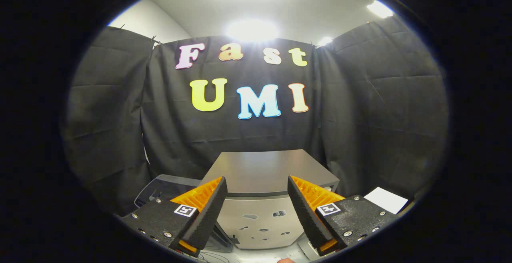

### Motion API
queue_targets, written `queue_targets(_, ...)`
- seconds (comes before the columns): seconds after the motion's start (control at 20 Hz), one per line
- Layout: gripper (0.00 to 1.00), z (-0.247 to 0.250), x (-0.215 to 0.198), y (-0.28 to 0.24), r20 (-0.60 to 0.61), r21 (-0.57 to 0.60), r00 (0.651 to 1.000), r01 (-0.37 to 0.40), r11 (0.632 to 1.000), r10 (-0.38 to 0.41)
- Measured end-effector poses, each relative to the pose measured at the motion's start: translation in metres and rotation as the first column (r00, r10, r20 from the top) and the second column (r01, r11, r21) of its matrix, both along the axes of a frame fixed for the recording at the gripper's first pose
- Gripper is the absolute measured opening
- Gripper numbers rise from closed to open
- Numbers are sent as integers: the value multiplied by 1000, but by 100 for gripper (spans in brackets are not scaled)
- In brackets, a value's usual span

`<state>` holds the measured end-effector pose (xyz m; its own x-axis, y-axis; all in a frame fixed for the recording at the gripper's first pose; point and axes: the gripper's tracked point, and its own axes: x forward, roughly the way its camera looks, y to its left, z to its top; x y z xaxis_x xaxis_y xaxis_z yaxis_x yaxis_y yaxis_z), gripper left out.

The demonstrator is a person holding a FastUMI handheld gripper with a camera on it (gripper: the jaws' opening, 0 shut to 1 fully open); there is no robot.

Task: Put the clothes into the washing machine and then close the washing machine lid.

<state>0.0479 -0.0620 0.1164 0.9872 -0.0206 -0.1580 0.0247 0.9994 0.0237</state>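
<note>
Beyond the fingers, against the booth's black cloth wall (360,107) under bright ceiling lights (252,29), stands the grey washing machine (264,211), its flat lid (268,171) apparently down. A dark basket-like bin (164,189) sits just beside it on one side, a white sheet (386,199) on the other. The gripper (257,211) is spread wide and holds nothing. No clothes are to be seen, so the job looks barely begun; the next move likely calls for finding the clothes and raising the lid.
</note>
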Motion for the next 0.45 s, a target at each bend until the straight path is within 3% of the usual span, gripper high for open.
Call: queue_targets(0.45,94,15,-28,-27,34,4,999,9,1000,-9)
